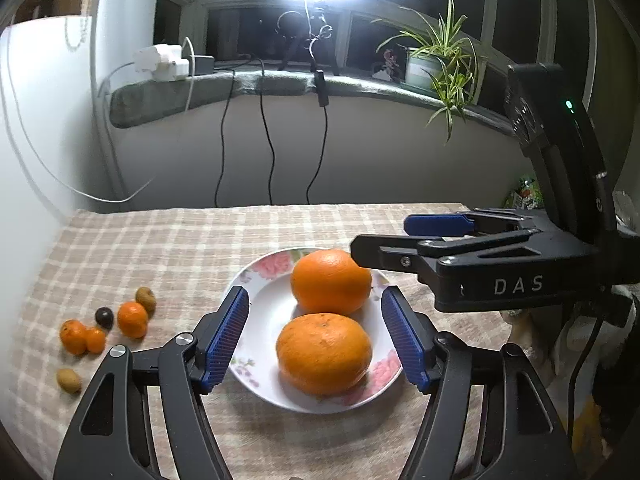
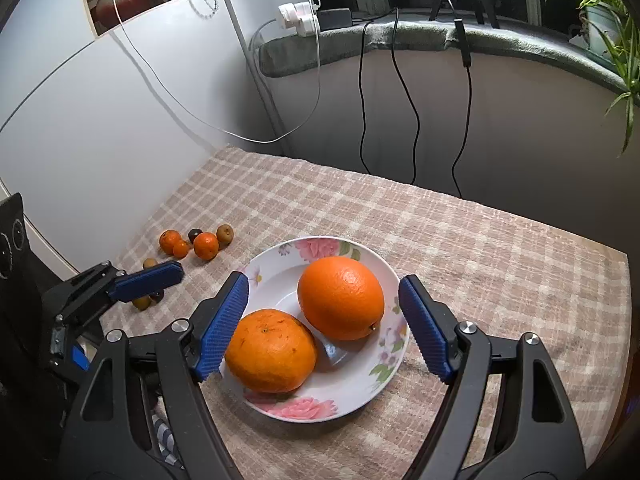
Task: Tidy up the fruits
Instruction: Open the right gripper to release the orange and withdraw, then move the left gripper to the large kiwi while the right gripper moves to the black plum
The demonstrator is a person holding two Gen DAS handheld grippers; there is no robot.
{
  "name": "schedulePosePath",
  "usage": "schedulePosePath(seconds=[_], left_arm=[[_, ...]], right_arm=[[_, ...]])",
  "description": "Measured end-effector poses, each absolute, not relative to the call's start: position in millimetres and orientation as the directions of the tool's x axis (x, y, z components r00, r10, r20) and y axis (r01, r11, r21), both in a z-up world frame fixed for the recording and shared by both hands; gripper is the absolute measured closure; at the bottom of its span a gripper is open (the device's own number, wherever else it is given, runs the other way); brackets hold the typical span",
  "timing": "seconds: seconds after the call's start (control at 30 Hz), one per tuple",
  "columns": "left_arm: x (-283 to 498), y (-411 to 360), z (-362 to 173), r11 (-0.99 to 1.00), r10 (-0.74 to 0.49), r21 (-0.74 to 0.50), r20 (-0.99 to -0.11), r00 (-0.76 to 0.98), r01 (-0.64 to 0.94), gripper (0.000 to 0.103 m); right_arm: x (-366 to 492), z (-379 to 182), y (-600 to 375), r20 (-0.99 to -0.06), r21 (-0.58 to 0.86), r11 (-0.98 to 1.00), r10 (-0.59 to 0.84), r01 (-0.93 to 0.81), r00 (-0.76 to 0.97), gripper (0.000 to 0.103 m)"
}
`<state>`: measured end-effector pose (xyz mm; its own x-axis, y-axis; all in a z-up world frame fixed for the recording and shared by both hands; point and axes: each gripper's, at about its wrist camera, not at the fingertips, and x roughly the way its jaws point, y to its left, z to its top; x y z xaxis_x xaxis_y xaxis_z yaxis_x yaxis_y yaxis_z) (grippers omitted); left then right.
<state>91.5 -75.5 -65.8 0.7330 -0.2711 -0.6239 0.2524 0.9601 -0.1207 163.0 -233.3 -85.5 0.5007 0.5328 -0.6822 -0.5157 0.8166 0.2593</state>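
Floral plate [image 1: 256,280] held two oranges [image 1: 331,281], left gripper [image 1: 316,336] and right gripper [image 2: 324,328] both hung wide open, empty, above it, "DAS" lettering [image 1: 518,285] read on the right gripper's body

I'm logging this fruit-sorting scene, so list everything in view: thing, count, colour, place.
plate: one, white with pink flowers, middle of the table
big oranges: two, orange, on the plate, side by side
small oranges: three, orange, on the cloth left of the plate
small brownish fruits: at least two, tan, among and near the small oranges
dark fruit: one, dark purple, beside the small oranges
tablecloth: one, beige check, covering the table
potted plant: one, green, on the window ledge
left gripper: one, black with blue pads, open above the plate
right gripper: one, same colours, open above the plate
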Motion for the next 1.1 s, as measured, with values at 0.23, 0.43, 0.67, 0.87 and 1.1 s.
schedulePosePath(seconds=[0.23,0.43,0.67,0.87,1.1], left_arm=[[81.3,-67.0,-65.8,0.964,-0.261,-0.121,-0.616,0.743,0.239,0.034],[70.2,-61.8,-66.0,0.966,-0.252,-0.118,-0.605,0.755,0.228,0.033],[53.0,-41.5,-70.6,0.975,-0.222,-0.114,-0.608,0.763,0.193,0.033],[37.4,-7.0,-83.0,0.988,-0.155,-0.108,-0.634,0.757,0.112,0.033],[21.1,44.4,-100.6,0.992,-0.077,-0.126,-0.673,0.736,-0.012,0.033]], right_arm=[[149.1,-86.4,-236.2,-0.654,0.259,0.826,0.531,-0.501,0.538,0.023],[138.9,-87.3,-242.0,-0.624,0.290,0.824,0.548,-0.486,0.557,0.023],[125.4,-84.8,-238.4,-0.589,0.315,0.805,0.581,-0.503,0.561,0.019],[105.0,-81.1,-211.1,-0.578,0.261,0.773,0.605,-0.578,0.548,0.009],[85.1,-84.1,-161.9,-0.606,0.188,0.710,0.627,-0.678,0.489,0.009]])
